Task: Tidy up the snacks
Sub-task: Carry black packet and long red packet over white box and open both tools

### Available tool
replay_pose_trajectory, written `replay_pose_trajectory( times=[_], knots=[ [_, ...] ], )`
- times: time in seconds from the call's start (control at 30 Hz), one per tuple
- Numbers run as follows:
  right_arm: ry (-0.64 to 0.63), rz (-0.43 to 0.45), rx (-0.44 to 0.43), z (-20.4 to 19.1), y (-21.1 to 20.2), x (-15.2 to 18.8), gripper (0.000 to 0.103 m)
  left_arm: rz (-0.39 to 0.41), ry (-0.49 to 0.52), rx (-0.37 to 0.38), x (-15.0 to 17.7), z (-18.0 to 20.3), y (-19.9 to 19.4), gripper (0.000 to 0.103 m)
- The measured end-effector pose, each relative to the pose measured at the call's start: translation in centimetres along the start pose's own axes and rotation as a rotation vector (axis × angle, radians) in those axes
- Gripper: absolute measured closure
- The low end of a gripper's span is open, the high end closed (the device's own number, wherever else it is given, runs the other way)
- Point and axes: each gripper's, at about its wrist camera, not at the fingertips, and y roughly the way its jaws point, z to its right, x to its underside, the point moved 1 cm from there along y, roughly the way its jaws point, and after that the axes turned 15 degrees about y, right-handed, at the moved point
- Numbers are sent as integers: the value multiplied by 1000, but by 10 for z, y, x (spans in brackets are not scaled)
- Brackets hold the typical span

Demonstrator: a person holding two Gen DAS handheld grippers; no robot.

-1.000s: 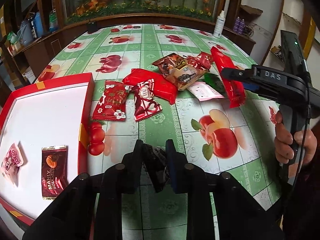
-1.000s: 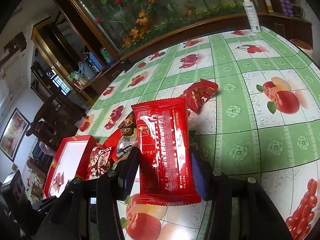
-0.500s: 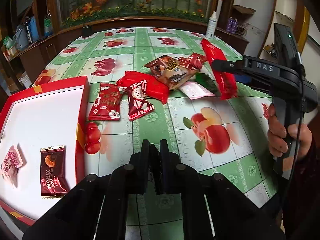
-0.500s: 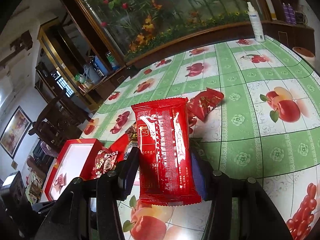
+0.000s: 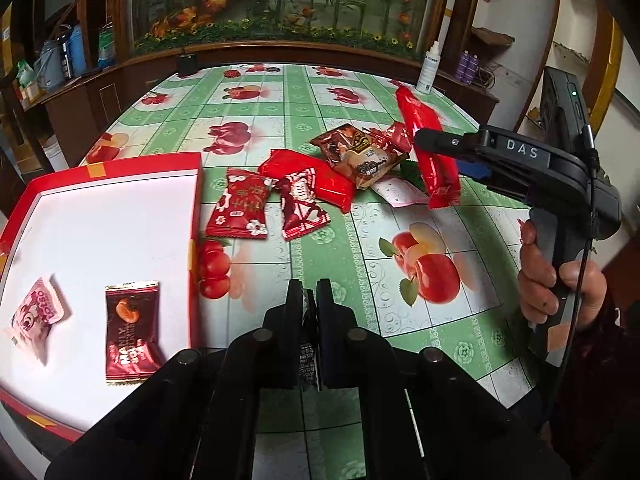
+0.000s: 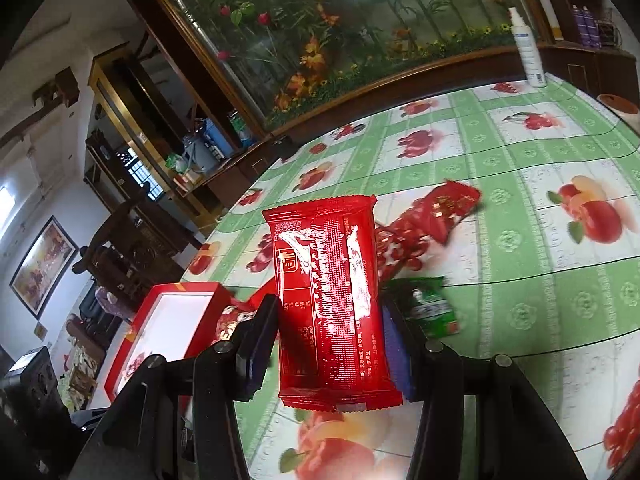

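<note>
My left gripper [image 5: 309, 296] is shut on a small dark snack packet [image 5: 308, 354], edge-on between the fingers, above the table's near side, right of the red box [image 5: 194, 216]. The box holds a pink packet [image 5: 34, 316] and a dark red packet [image 5: 130, 332]. My right gripper [image 6: 328, 312] is shut on a long red snack bar [image 6: 330, 304], held above the table; it also shows in the left wrist view [image 5: 430, 152]. A pile of snacks [image 5: 316, 184] lies on the table between the box and the right gripper.
The table has a green cloth with fruit prints [image 5: 432, 272]. A white spray bottle [image 5: 427, 68] stands at the far edge. A green packet [image 6: 432, 308] and a red packet [image 6: 444, 212] lie near the right gripper. Wooden cabinets surround the table.
My left gripper has closed tight on the dark packet and lifted it. My right gripper has risen a little with the red bar and swung towards the box.
</note>
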Motion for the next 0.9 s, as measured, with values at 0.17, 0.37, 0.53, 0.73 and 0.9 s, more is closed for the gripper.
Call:
replay_pose_trajectory(
  times=[0.17, 0.37, 0.53, 0.73, 0.9],
  knots=[
    [-20, -26, -45, -21, 12, 11, 52, 40, -22, -19, 1, -13, -20, 98],
    [-73, -94, -89, -60, 40, 33, 52, 97, -57, -128, 3, -44, -47, 98],
    [-132, -158, -121, -96, 65, 57, 52, 83, -105, -233, 13, -77, -49, 98],
    [-202, -225, -147, -136, 95, 88, 52, 34, -139, -341, 32, -106, -39, 98],
    [-237, -270, -160, -163, 117, 109, 52, -6, -165, -395, 45, -122, -32, 98]
  ],
)
